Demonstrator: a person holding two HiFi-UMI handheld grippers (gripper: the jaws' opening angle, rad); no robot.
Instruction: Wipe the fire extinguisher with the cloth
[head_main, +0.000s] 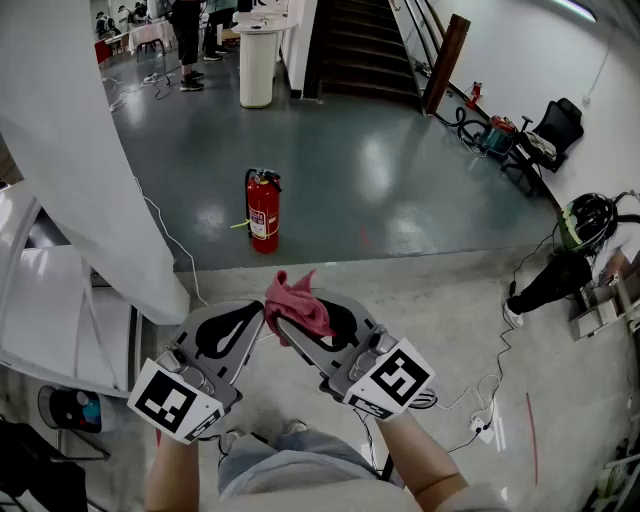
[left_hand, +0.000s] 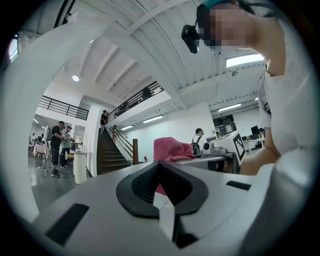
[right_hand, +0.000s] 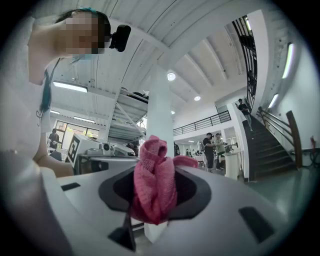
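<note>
Right tool (head_main: 288, 328) clamps the pink cloth (head_main: 298, 303) at lower centre; left tool (head_main: 250, 318) sits closed, empty, just beside. Fire extinguisher (head_main: 263, 212) stands on the floor (head_main: 400, 190) mid-frame, well apart. Approach likely precedes wiping.

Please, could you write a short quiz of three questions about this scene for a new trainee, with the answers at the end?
1. True or false: the fire extinguisher lies on its side.
2. Fill in: the jaws of the left tool are ____ (apart or together).
3. Which tool holds the pink cloth? A) left tool B) right tool C) neither

Key:
1. False, it stands upright.
2. Together, with nothing between them.
3. B
</note>
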